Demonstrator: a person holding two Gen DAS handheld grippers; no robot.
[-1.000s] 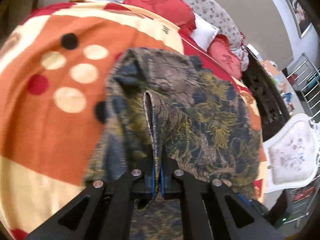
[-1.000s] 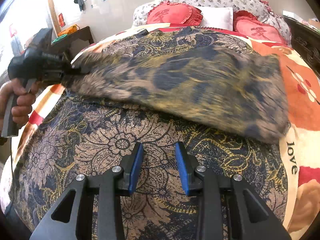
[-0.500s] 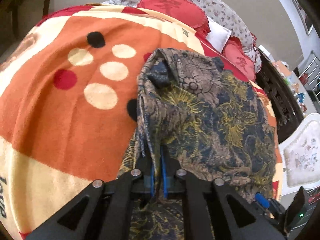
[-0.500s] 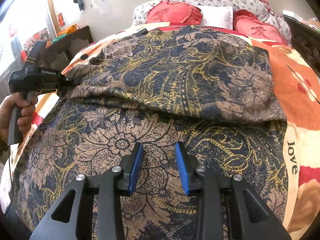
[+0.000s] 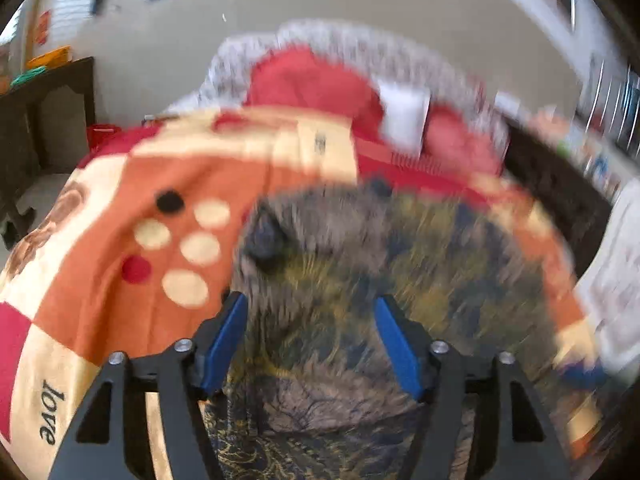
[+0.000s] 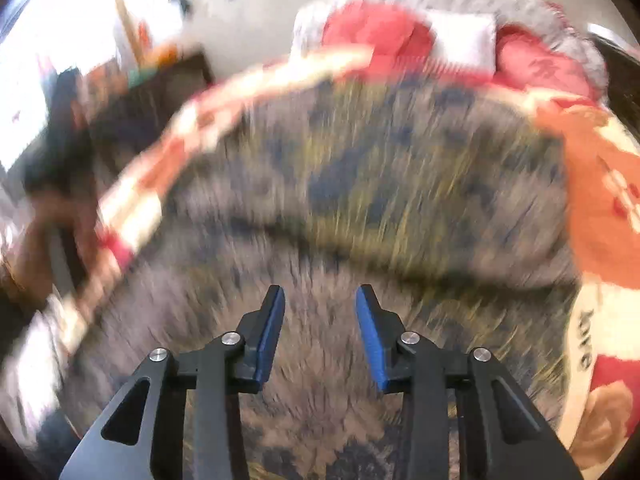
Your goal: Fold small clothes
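Note:
A dark blue, brown and gold floral garment (image 5: 360, 280) lies folded over on the bed; both views are motion-blurred. My left gripper (image 5: 310, 312) is open and empty, its blue pads spread wide above the garment's near left edge. In the right wrist view the garment (image 6: 380, 184) fills the middle, with a fold line running across it. My right gripper (image 6: 320, 304) is open and empty above the garment's near part.
An orange, cream and red blanket (image 5: 120, 280) covers the bed. Red cushions (image 5: 316, 80) and a white pillow (image 6: 464, 40) lie at the headboard. A dark wooden table (image 5: 44, 112) stands left of the bed. Dark furniture (image 5: 560, 192) stands to the right.
My left gripper has let go of the garment's edge and opened wide. The folded flap now lies flat. Both grippers are moving and their views have tilted up.

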